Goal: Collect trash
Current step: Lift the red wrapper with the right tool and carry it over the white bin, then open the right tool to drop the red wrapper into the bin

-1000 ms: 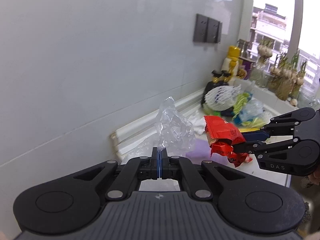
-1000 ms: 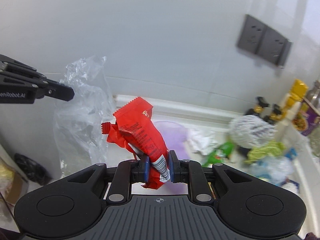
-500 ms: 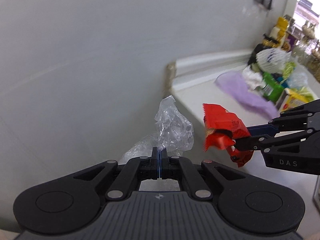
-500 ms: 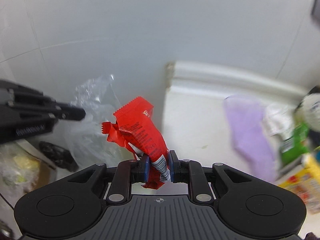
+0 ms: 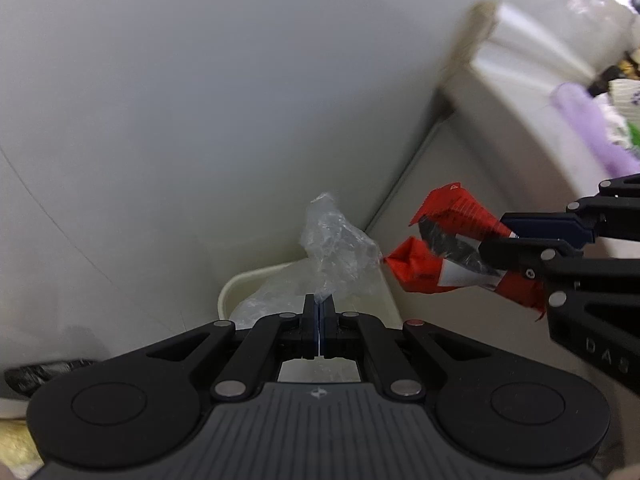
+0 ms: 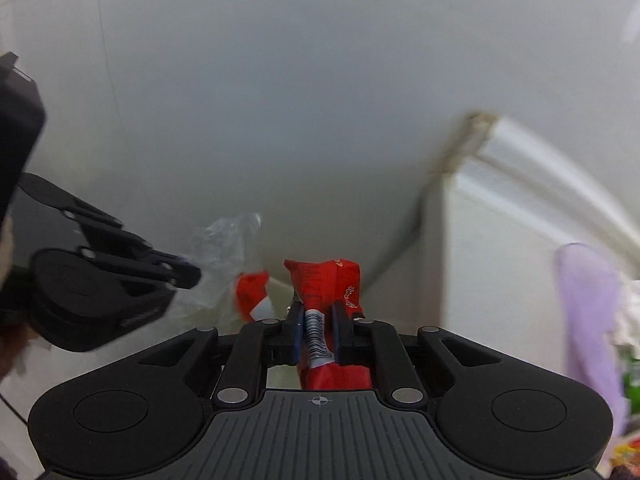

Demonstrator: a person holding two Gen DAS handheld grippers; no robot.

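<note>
You are holding your left gripper (image 5: 319,316) jaws clamped on crumpled clear plastic film (image 5: 334,246), while your right gripper (image 6: 316,334), at three o'clock, is pinching a crinkled red snack wrapper (image 6: 324,292).

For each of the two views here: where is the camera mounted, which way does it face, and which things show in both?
Left wrist: on the left gripper, facing the wall and a cream bin; its fingers pinch clear plastic film.
Right wrist: on the right gripper, facing the same wall; its fingers clamp a red wrapper.
Shared: each view shows the other gripper, the film, the wrapper, the white counter and a purple cloth.
</note>
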